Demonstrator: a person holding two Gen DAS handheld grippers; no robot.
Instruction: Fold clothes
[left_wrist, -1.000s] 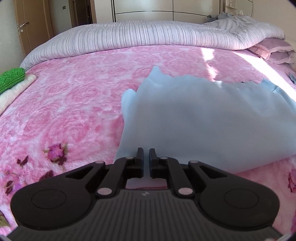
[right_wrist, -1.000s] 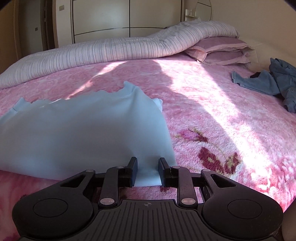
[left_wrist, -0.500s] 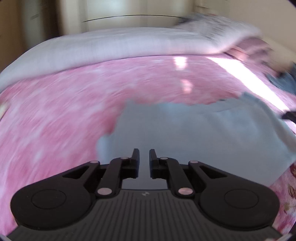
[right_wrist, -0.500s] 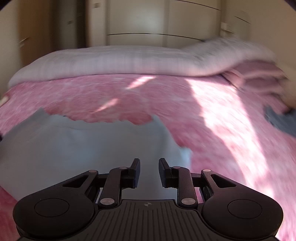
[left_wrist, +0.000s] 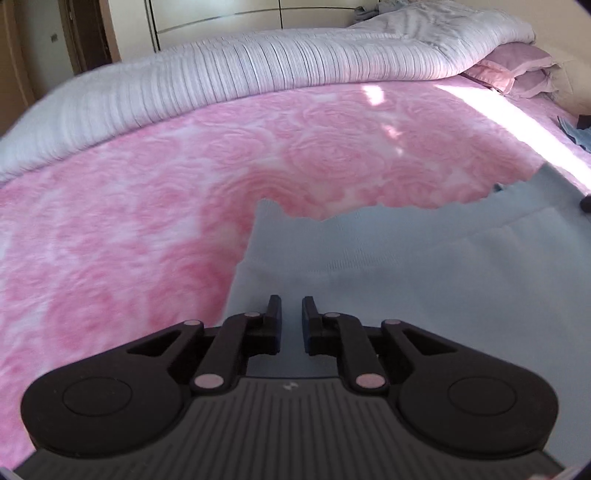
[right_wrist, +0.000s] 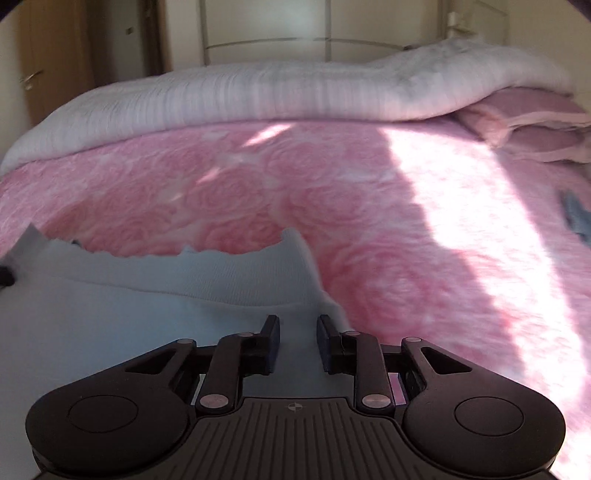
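A light blue knit garment (left_wrist: 424, 277) lies on the pink rose-patterned blanket (left_wrist: 147, 221), its wavy ribbed hem at the far side. Its near part is folded over towards that hem. My left gripper (left_wrist: 291, 301) hovers at the garment's left edge. Its jaws are opening, with cloth showing in the small gap between them. In the right wrist view the garment (right_wrist: 129, 295) fills the lower left. My right gripper (right_wrist: 297, 321) sits at its right corner, fingers partly apart with blue cloth filling the gap.
A striped grey-white duvet (left_wrist: 258, 62) is rolled along the far side of the bed. Mauve pillows (right_wrist: 535, 125) are stacked at the right. Denim clothing (right_wrist: 576, 218) lies at the right edge. Wardrobe doors (left_wrist: 240, 11) stand behind the bed. Sunlight falls in a band across the blanket (right_wrist: 461, 221).
Both grippers have travelled forward over the bed, carrying the garment's near edge over towards its far hem. The gap between the left fingers has widened.
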